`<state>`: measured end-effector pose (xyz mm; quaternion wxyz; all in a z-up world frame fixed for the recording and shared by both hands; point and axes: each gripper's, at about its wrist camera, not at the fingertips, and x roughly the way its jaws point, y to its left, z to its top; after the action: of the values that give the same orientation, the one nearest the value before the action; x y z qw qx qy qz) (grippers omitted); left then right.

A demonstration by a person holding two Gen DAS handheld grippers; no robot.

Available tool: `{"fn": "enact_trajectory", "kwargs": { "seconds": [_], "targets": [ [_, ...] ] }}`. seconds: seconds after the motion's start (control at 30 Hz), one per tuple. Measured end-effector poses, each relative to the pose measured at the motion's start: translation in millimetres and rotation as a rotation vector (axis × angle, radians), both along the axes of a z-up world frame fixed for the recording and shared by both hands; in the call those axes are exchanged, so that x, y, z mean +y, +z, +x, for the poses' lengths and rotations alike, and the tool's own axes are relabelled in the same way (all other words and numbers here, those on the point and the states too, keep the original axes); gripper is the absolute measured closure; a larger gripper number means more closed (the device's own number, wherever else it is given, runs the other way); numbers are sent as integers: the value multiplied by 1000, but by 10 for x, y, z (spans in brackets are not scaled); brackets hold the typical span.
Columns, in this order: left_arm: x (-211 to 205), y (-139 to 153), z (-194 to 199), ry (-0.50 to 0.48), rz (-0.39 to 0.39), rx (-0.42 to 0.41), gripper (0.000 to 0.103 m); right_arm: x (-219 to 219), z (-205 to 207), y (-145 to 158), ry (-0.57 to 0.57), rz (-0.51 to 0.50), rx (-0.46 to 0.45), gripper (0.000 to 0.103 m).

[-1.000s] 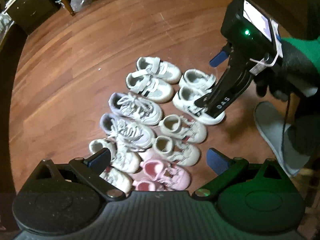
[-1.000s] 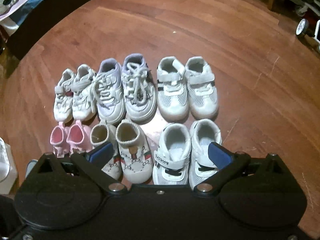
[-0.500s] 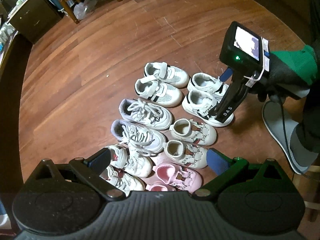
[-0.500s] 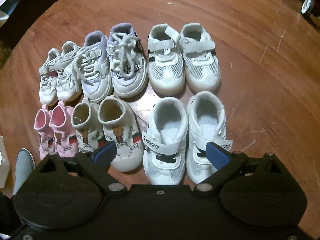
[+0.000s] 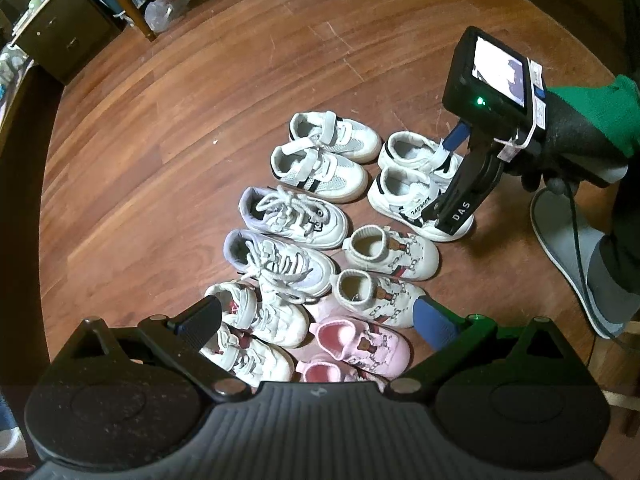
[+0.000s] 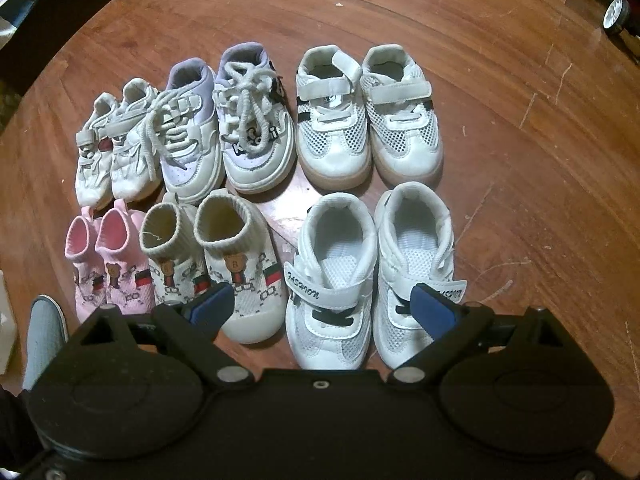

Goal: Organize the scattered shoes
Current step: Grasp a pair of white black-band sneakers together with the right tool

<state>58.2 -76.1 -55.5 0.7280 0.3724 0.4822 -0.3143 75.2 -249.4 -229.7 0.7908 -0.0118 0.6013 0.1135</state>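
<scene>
Six pairs of small shoes stand upright on the wooden floor in two rows, each pair side by side; in the far row, white strap sneakers with red marks [image 6: 114, 142], white laced sneakers with lilac collars [image 6: 224, 120], and white mesh shoes with black stripes [image 6: 368, 116]; in the near row, pink sock shoes [image 6: 106, 258], cream sock shoes with a bear and red-green bands [image 6: 212, 256], and white "FASHION" strap shoes [image 6: 376, 268], set slightly apart from the cream pair.
</scene>
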Motion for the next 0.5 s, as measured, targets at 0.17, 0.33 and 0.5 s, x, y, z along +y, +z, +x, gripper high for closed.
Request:
{"fn": "enact_trajectory", "kwargs": {
  "seconds": [0.17,0.33,0.5],
  "targets": [
    [-8,16,3,1,-4,-1,1,-5,-81,-14,4,1,-7,29],
    [0,30,10,4,-14,-4,1,-9,-75,-128,-28,6,-11,43],
    [9,43,20,8,-24,-2,1,80,47,-240,-55,14,-27,48]
  ]
}}
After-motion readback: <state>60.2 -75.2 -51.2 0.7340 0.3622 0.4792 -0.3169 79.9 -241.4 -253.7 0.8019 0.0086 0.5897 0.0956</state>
